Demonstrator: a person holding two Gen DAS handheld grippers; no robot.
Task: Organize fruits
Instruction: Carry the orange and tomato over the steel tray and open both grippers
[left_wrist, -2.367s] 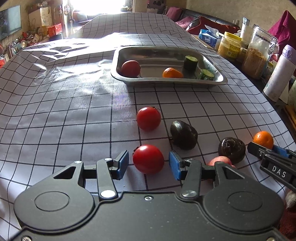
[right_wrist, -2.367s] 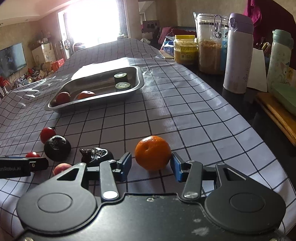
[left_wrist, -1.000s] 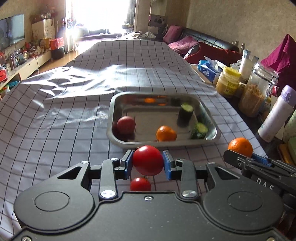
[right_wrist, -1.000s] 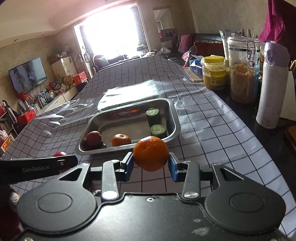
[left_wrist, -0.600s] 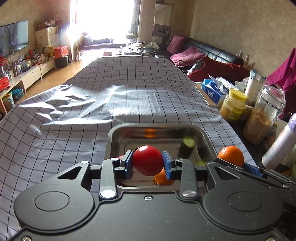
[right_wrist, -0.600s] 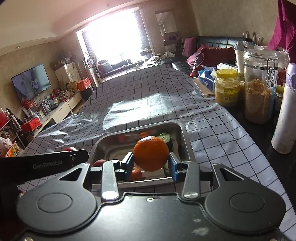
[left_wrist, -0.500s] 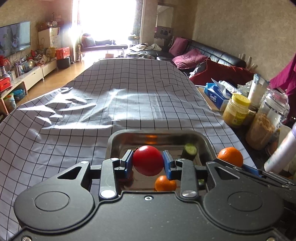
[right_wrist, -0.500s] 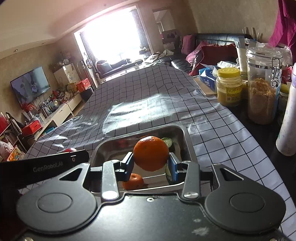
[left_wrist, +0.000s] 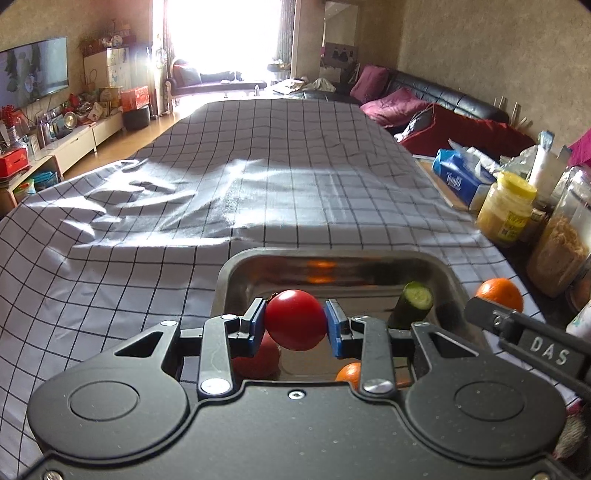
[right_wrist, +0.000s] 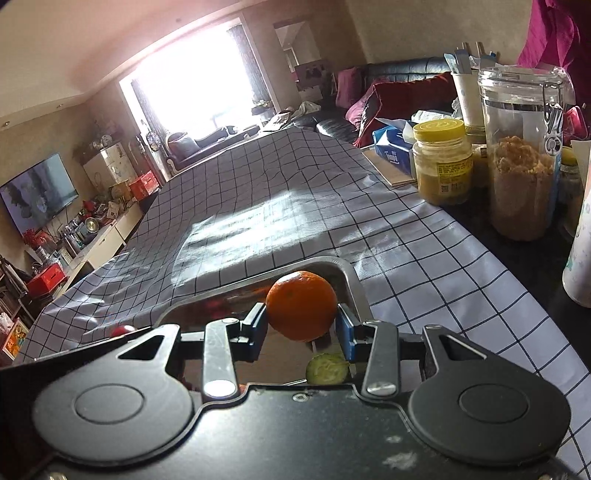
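1. Tomato (left_wrist: 295, 319), red and round, is pinched between the blue pads of the left gripper (left_wrist: 295, 325), above the near end of the steel tray (left_wrist: 236, 266).
2. Inside the tray lie a reddish fruit (left_wrist: 258, 360), a small orange (left_wrist: 349, 373) and an upright cucumber piece (left_wrist: 413, 304).
3. Right gripper (right_wrist: 301, 326) clamps a mandarin (right_wrist: 301, 304) over the tray's right end.
4. Only the right wrist view shows a second cucumber slice (right_wrist: 327, 369); only the left wrist view shows the two fruits under the left gripper.
5. Jars (right_wrist: 441, 162) stand on the table beside the checked cloth (left_wrist: 258, 166).
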